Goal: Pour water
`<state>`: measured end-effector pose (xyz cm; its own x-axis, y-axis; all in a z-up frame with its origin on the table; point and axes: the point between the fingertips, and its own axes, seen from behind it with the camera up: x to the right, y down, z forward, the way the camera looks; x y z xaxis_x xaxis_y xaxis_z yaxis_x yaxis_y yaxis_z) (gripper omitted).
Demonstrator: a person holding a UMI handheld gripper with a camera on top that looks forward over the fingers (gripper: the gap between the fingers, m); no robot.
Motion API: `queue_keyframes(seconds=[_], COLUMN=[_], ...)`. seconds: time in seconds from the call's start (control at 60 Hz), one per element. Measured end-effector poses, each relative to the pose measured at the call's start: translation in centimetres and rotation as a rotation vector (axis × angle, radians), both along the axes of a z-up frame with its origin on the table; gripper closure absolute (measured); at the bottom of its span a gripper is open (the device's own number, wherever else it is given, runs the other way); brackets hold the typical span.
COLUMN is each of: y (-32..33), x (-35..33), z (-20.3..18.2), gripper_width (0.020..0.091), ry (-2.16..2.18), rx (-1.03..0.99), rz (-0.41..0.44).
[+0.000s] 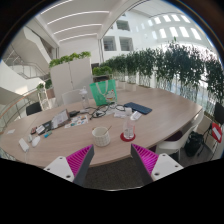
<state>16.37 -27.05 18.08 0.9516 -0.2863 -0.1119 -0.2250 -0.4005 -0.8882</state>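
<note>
Well beyond the spread, empty claw (113,160), a white cup (101,134) stands on the table (160,110); no readable writing.

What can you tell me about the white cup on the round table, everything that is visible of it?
The white cup is a short, wide vessel, probably ceramic, standing upright on the wooden table. Whether it holds anything cannot be seen. It stands alone, just left of a small dark object on a red coaster. It lies beyond the open tool, whose fingers do not touch it.
</note>
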Motion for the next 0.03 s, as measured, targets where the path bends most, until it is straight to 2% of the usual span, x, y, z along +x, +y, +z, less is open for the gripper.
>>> queue_keyframes(seconds=[0.033], y=[-0.7], x=[-0.72], z=[0.69], gripper_width=[0.0273], ry=[0.0], rx=[-0.001], rz=[-0.003])
